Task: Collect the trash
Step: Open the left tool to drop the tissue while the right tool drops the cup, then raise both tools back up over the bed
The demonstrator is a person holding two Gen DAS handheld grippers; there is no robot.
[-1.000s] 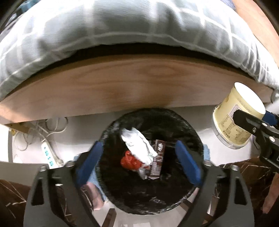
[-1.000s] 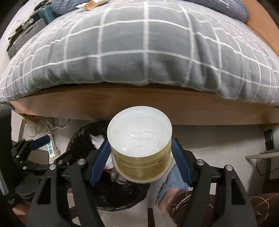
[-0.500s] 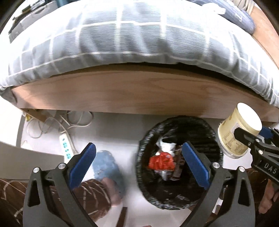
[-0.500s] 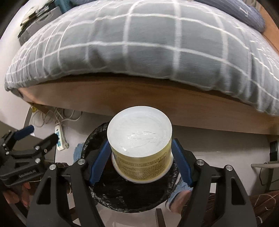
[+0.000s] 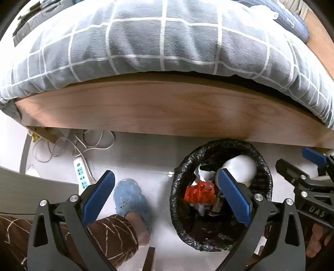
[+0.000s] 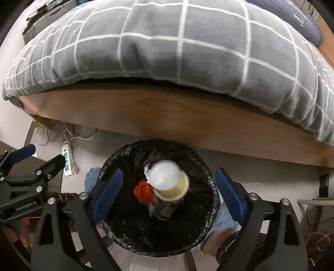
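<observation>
- A grey duvet (image 5: 158,41) with a white grid fills the upper half of the frame; a navy pillow (image 5: 292,18) sits upper right
- A wooden bed frame (image 5: 167,108) runs across the middle
- Pale floor (image 5: 135,158) lies below; a white power strip (image 5: 81,176) with tangled cords lies lower left

Right wrist view: bin (image 6: 125,235) sat lower centre, below the bed frame (image 6: 167,116). Cup (image 6: 170,181) lay inside it, right of the wrapper (image 6: 143,192). Power strip (image 6: 67,160) lay left; duvet (image 6: 167,52) filled the top.
</observation>
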